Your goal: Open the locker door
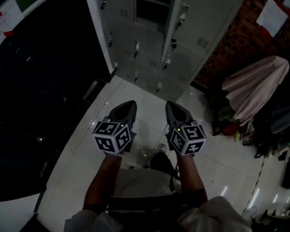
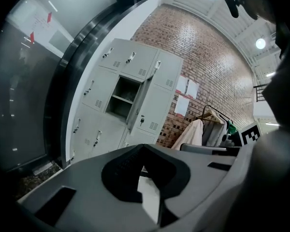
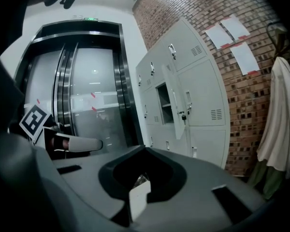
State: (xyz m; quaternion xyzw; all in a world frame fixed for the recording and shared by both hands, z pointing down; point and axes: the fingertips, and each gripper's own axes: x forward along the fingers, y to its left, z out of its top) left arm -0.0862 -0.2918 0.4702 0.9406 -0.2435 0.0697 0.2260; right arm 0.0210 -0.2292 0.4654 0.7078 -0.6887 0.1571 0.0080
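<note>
- The grey sheet-metal locker bank (image 1: pixel 150 57) stands far across the white tiled floor (image 1: pixel 135 91), well apart from both claws.
- One thin grey metal locker door (image 1: pixel 177 8) already hangs open.
- It is likely light, stiff and free-swinging; take it by its free edge or the small latch handle (image 1: pixel 182 14).
- The left claw (image 1: pixel 129 104) and right claw (image 1: pixel 171 105) are both clenched with nothing between them.

Grey metal locker door (image 1: pixel 177 14) stands swung open at the top centre of the frame, nearly edge-on, exposing a dark shelved compartment (image 1: pixel 153 4) beside it.
</note>
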